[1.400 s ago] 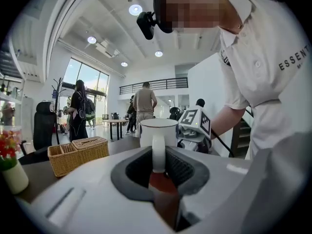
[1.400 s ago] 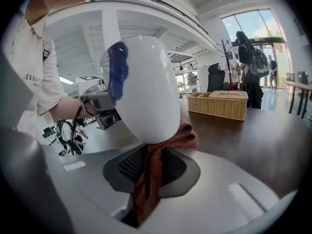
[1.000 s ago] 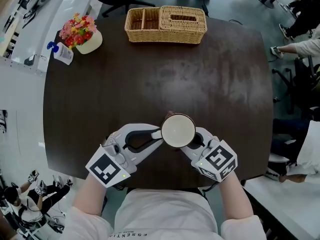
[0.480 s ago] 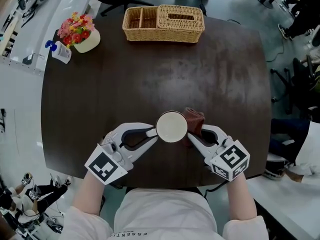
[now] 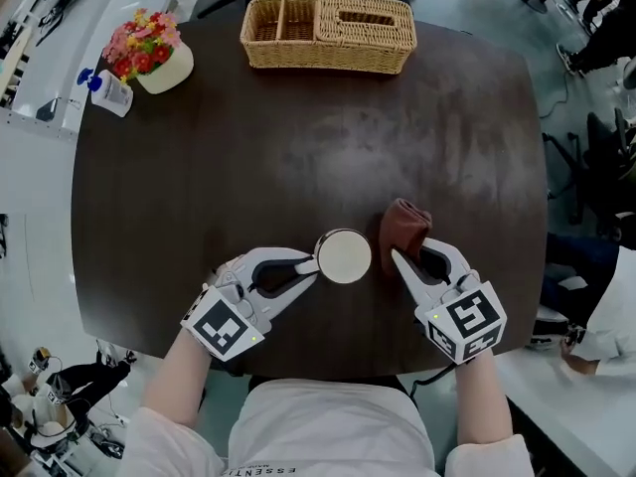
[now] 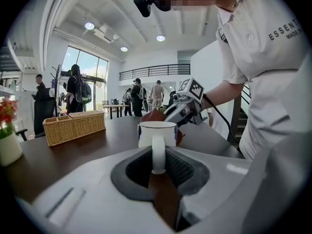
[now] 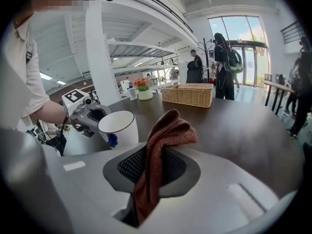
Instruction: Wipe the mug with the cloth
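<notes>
Gripping the mug [image 5: 344, 255] by its handle, my left gripper [image 5: 316, 264] has both jaws clenched on the white loop, which the left gripper view shows standing upright between the ribbed pads [image 6: 181, 168]. The mug sits mouth up over the near part of the dark round table [image 5: 298, 147], close to my body; a small blue mark on its side, seen in the right gripper view, is too blurred to read. My right gripper [image 5: 412, 256] is clamped on the cloth [image 5: 405, 225], a rust-brown terry fold that rises from between the jaws and bunches above them. The cloth lies just to the right of the mug; whether the two touch cannot be told. Each gripper carries a cube with black-and-white square markers, the left one [image 5: 224, 324] and the right one [image 5: 464, 321] both facing up. My white shirt [image 5: 328, 430] bears dark capitals, legible only in part as "ESSENT…", with "MADE" beneath. At the far edge of the table stands a wicker basket [image 5: 328, 33], and at the far left corner a pot of flowers [image 5: 149, 56].
</notes>
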The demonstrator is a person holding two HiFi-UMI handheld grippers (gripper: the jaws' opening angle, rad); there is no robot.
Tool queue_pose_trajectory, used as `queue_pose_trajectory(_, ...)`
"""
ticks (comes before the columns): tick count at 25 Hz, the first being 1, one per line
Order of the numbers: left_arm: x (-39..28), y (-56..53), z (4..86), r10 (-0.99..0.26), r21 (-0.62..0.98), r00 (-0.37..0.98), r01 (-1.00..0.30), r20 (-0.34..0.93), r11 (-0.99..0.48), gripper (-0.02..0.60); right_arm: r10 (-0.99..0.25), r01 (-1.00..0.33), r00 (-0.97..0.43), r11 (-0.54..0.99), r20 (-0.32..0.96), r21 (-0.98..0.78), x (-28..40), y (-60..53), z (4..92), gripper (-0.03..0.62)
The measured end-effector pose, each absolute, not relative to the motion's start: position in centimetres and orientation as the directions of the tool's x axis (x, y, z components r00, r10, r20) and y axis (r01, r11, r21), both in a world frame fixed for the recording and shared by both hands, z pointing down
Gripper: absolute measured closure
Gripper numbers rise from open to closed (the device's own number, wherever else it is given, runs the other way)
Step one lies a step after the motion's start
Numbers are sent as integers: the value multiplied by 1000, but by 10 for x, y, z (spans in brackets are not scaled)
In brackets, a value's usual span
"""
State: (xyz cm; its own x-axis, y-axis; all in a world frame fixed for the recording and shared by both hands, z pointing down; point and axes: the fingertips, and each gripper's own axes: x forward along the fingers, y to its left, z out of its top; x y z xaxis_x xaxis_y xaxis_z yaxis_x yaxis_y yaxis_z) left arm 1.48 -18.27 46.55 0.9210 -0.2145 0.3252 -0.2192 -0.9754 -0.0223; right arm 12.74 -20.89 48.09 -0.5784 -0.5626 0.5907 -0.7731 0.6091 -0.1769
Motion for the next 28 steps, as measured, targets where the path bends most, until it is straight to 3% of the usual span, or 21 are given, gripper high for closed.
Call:
queue_pose_trajectory(7, 3, -187, 494, -190, -12, 908, -200, 372, -980, 515, -562, -768, -574, 622, 595, -154, 123, -209, 489, 508)
queue_pose_trajectory(17, -9, -195, 487, -307, -82, 890, -297, 337, -951, 495, -563, -765, -586, 622, 583, -169, 112, -202, 478, 508)
queue_pose_trajectory(22, -31, -197, 425, -484, -83, 853, -477, 194, -875, 471, -588, -773, -587, 611, 557, -170, 102, -192, 455, 508)
queue_pose_trajectory(25, -50, -200, 385, -683, -44, 714, -686, 155, -727, 477, -647, -802, -557, 581, 521, -136, 102, -186, 427, 508)
queue_pose_trajectory(28, -58, -194, 346, -796, -105, 589, -791, 139, -603, 495, -725, -834, -510, 548, 463, -61, 108, -181, 391, 508)
